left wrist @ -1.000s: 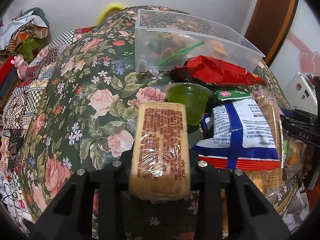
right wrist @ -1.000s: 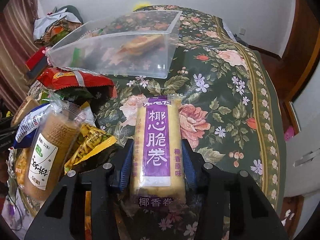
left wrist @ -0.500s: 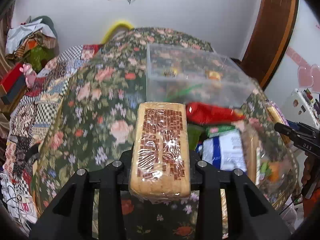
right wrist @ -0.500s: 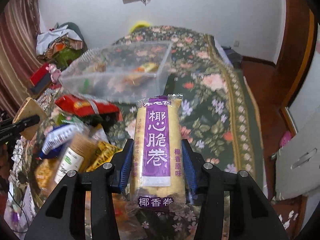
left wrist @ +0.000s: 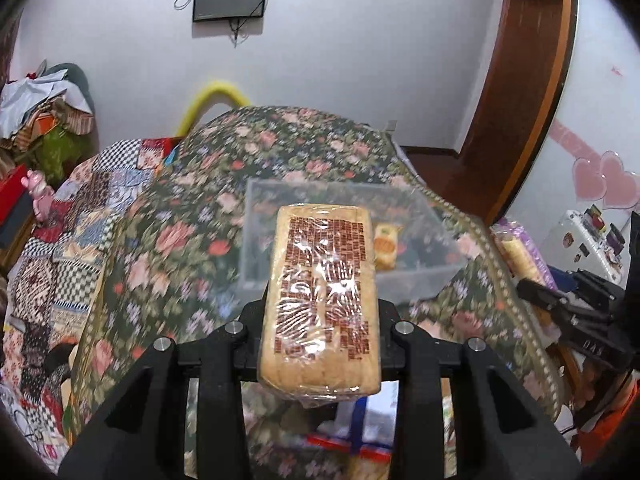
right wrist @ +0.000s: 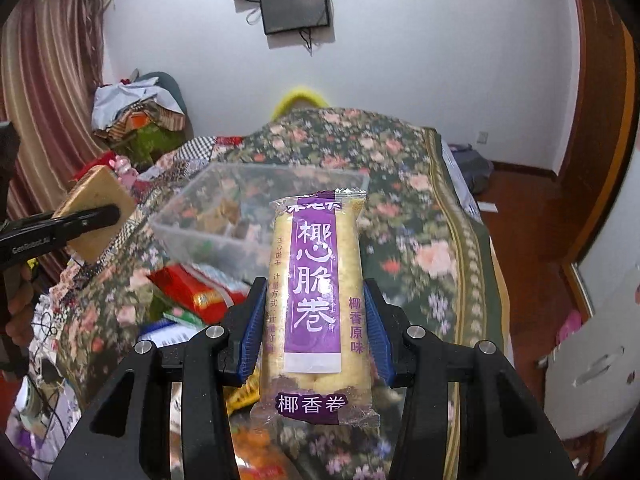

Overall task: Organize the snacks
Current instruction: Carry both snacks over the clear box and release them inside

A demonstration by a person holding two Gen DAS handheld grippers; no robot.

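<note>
The left hand-held gripper (left wrist: 318, 320) was clamped on a clear-wrapped biscuit pack (left wrist: 320, 300), its jaws pressing both long sides, and the right hand-held gripper (right wrist: 316, 332) was closed on a purple-labelled coconut roll pack (right wrist: 318, 304), held between its blue pads (right wrist: 250, 336). Both packs hung in the air above the floral bedspread (left wrist: 176, 240), short of the clear plastic bin (right wrist: 240, 216) that sat on the bed with a few snacks already inside. More packets, a red bag (right wrist: 192, 292) among them, lay in a heap on the near side of the bin. The step in hand looked like carrying both packs to the bin. To do it well, each pack should be brought over the open rim one at a time so the grippers don't collide, lowered until near the bottom, laid flat beside the snacks already there, and only then released
</note>
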